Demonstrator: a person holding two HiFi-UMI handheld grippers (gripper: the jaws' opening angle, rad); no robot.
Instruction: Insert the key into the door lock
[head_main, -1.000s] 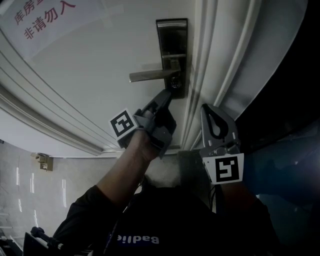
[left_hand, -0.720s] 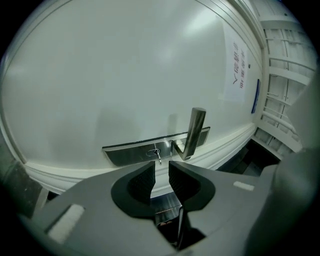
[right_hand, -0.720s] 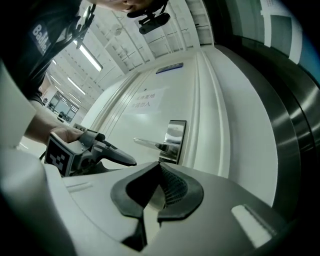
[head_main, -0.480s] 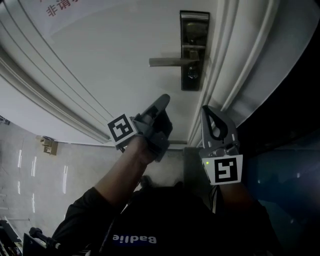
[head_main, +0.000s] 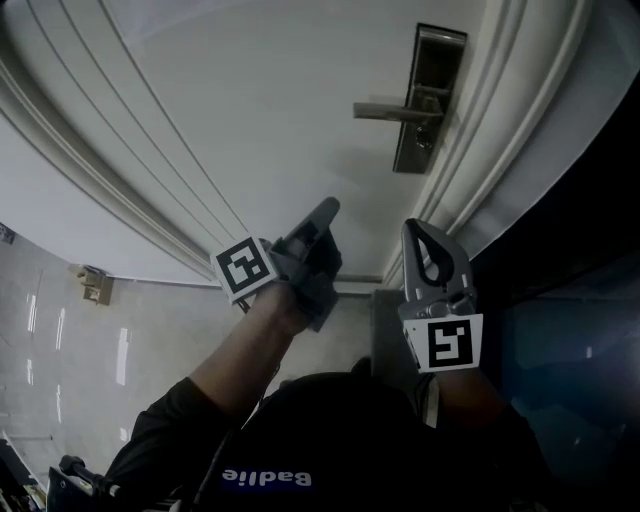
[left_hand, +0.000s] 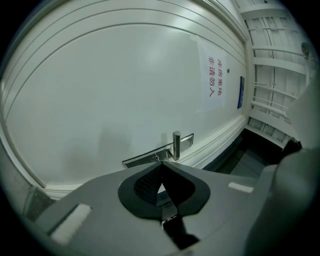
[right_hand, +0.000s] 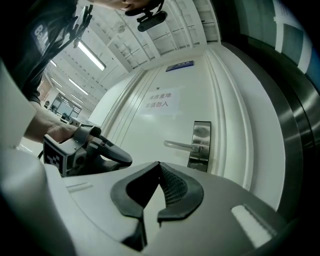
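The steel lock plate (head_main: 434, 58) with its lever handle (head_main: 392, 112) sits on the white door (head_main: 250, 110), at the upper right of the head view. My left gripper (head_main: 328, 208) points at the door below and left of the plate, well clear of it. Its jaws are shut with nothing between them (left_hand: 160, 165). My right gripper (head_main: 416, 226) is beside it by the door frame, also shut and empty (right_hand: 159, 164). The plate (right_hand: 202, 134) and handle (right_hand: 178, 145) lie ahead of the right jaws. I see no key; the keyhole is too small to read.
A paper sign with red characters (right_hand: 159, 100) hangs higher on the door. Raised mouldings of the door frame (head_main: 480, 170) run beside the lock. A dark glass panel (head_main: 570, 300) stands to the right. Pale tiled floor (head_main: 60, 350) lies at the lower left.
My left gripper has pulled back from the keyhole, where its tip was a second ago. Both grippers are now farther from the lock, which has shifted up and right in the head view.
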